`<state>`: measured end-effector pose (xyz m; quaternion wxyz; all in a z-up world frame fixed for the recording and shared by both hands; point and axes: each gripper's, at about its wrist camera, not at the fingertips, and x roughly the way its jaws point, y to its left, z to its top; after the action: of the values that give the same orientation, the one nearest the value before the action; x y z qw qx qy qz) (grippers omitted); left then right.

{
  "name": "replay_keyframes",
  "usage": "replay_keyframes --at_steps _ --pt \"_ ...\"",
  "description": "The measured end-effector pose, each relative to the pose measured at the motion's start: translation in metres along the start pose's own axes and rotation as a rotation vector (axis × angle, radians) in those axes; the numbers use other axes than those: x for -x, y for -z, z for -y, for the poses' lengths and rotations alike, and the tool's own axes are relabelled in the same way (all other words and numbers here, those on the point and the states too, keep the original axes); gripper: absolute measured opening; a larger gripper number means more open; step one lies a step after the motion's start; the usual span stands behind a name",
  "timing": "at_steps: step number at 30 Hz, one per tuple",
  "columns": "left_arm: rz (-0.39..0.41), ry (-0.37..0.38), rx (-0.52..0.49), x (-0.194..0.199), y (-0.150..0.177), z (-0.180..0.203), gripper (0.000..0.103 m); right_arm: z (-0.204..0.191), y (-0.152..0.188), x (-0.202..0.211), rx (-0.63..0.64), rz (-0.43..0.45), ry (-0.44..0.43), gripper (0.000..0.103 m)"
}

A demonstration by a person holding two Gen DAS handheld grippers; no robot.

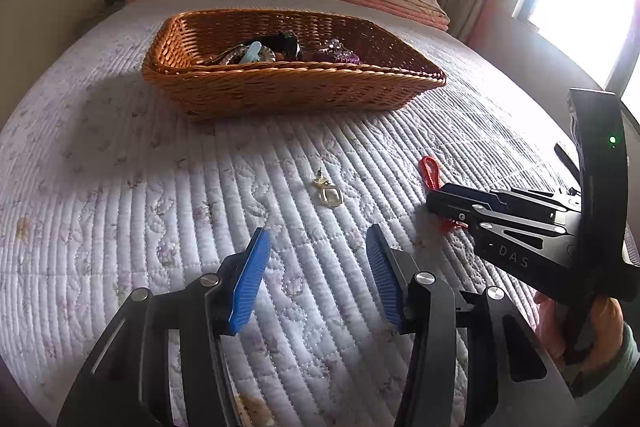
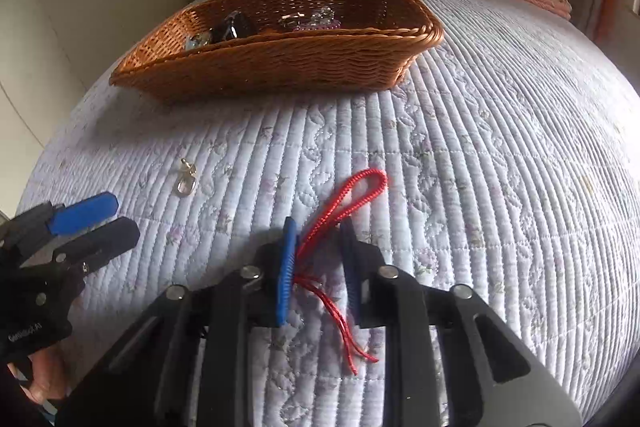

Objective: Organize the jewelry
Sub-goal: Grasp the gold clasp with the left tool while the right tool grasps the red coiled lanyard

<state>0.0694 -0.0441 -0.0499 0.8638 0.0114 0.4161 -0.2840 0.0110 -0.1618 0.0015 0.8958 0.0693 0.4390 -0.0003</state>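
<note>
Pick-up step in hand: right gripper (image 2: 318,267) stands open astride the red cord (image 2: 344,203) on the quilt (image 2: 480,187), left gripper (image 1: 318,281) open and empty near the gold earring (image 1: 329,191); next, closing, then carrying to the far basket (image 2: 280,63).

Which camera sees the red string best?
The right wrist view. There the red cord bracelet lies on the quilt between the right gripper's open fingers, showing its loop and loose tails. The left wrist view shows only its loop, the rest hidden behind that gripper.
</note>
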Motion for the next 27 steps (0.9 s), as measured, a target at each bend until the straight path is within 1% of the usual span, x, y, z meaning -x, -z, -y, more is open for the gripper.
replay_keyframes --at_steps 3,7,10,13,17,18,19,21,23,25,26,27 --pt "-0.010 -0.001 -0.009 -0.007 -0.005 0.005 0.047 0.010 0.004 0.005 0.045 -0.008 -0.032 0.009" --pt "-0.027 -0.017 -0.028 -0.021 -0.015 0.012 0.042 0.024 0.006 0.009 0.062 -0.009 -0.049 0.009" --pt "-0.035 -0.063 -0.051 -0.034 -0.024 0.019 0.040 0.029 0.005 0.008 0.046 -0.009 -0.067 0.009" --pt "-0.038 -0.112 -0.085 -0.043 -0.028 0.025 0.038 0.026 0.004 0.006 0.056 -0.003 -0.069 0.009" --pt "-0.032 -0.157 -0.144 -0.046 -0.027 0.032 0.037 0.027 0.004 0.006 0.053 -0.003 -0.088 0.010" --pt "-0.030 -0.161 -0.147 -0.046 -0.026 0.032 0.034 0.028 0.004 0.006 0.044 -0.004 -0.098 0.011" --pt "-0.029 -0.162 -0.145 -0.045 -0.026 0.032 0.029 0.029 0.005 0.006 0.036 -0.005 -0.108 0.012" --pt "-0.027 -0.171 -0.148 -0.045 -0.027 0.031 0.023 0.033 0.005 0.007 0.018 -0.005 -0.142 0.017" --pt "-0.023 -0.172 -0.154 -0.044 -0.026 0.029 0.019 0.035 0.006 0.008 0.010 -0.002 -0.153 0.017" --pt "-0.019 -0.166 -0.152 -0.042 -0.025 0.027 0.013 0.035 0.007 0.009 0.009 0.003 -0.160 0.020" --pt "-0.017 -0.157 -0.145 -0.041 -0.025 0.025 0.013 0.035 0.007 0.010 0.008 0.006 -0.164 0.026" --pt "-0.015 -0.150 -0.139 -0.040 -0.025 0.024 0.013 0.035 0.007 0.011 0.006 0.011 -0.165 0.035"
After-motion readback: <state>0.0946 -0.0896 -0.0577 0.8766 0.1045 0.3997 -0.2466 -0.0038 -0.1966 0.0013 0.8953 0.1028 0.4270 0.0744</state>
